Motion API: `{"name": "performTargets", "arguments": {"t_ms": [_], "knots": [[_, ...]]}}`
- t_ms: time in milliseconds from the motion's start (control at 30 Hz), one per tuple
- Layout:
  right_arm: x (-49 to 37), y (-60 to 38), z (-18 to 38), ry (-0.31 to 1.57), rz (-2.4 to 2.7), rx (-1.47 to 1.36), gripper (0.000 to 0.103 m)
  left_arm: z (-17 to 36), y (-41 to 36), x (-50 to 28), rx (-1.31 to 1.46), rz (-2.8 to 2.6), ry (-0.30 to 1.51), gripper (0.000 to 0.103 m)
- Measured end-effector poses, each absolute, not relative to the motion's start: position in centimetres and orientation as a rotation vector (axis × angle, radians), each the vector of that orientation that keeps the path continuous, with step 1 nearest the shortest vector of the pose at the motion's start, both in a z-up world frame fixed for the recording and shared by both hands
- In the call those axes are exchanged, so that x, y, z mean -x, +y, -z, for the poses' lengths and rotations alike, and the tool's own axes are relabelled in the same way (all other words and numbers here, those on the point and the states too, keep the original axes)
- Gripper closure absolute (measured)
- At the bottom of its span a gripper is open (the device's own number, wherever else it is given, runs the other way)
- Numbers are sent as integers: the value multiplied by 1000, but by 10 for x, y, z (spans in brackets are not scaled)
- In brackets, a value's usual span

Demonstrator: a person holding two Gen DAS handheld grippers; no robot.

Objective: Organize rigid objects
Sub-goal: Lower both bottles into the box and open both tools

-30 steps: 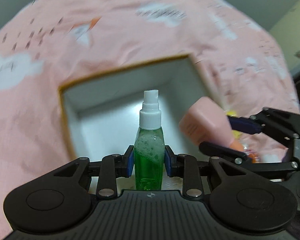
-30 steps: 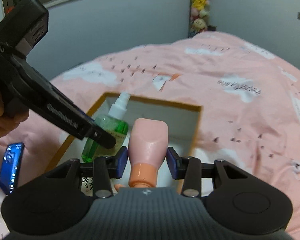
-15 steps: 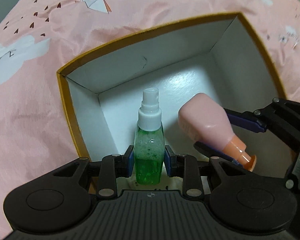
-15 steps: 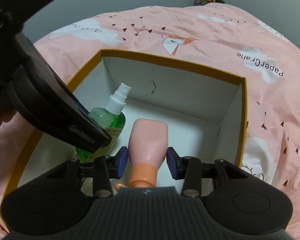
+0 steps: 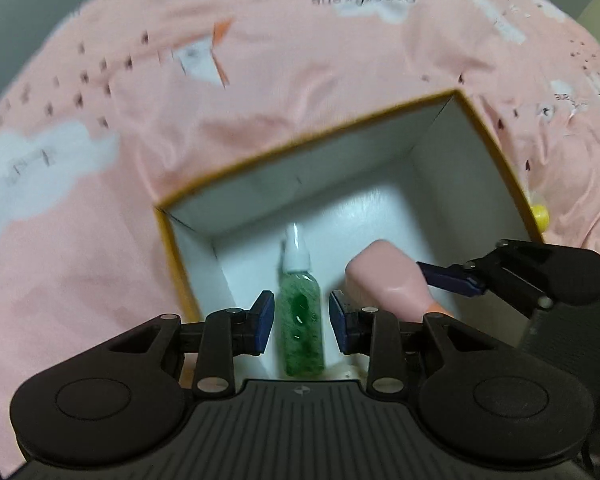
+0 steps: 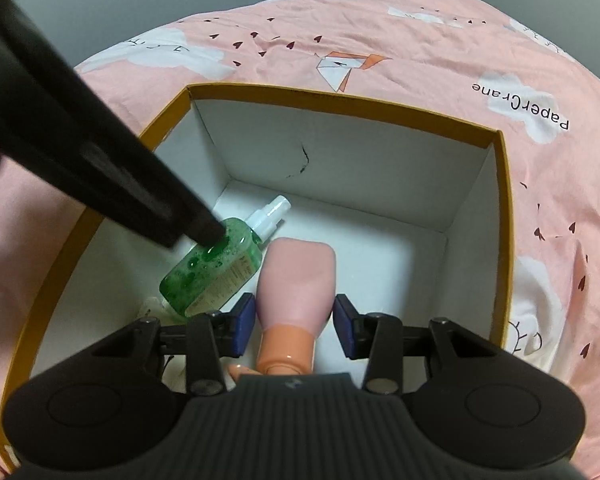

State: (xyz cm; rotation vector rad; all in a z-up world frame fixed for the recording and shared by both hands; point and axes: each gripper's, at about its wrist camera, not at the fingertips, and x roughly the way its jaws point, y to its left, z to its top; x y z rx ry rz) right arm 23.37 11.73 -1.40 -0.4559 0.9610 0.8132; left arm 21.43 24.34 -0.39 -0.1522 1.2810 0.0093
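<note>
Both bottles lie inside the white box [image 6: 340, 152] on the bed: the green spray bottle [image 5: 301, 312] between the left gripper [image 5: 301, 322]'s parted fingers, the pink bottle [image 6: 298, 284] between the right gripper [image 6: 295, 326]'s, also apart. The release step seems done; next both should lift clear.

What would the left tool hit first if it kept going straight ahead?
Probably the green spray bottle, lying between the open left tool's pads; beyond it, the white cardboard box's floor. Depth is unclear.

One green spray bottle [image 6: 212, 270], one pink bottle [image 6: 298, 280], one box [image 6: 340, 100], two tools.
</note>
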Motion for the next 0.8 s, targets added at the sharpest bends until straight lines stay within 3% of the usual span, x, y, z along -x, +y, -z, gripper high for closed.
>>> {"name": "performTargets", "arguments": {"t_ms": [800], "knots": [[-247,164,34,1086,-823,343,60,7,252,-203,174,48,1240,65]]}}
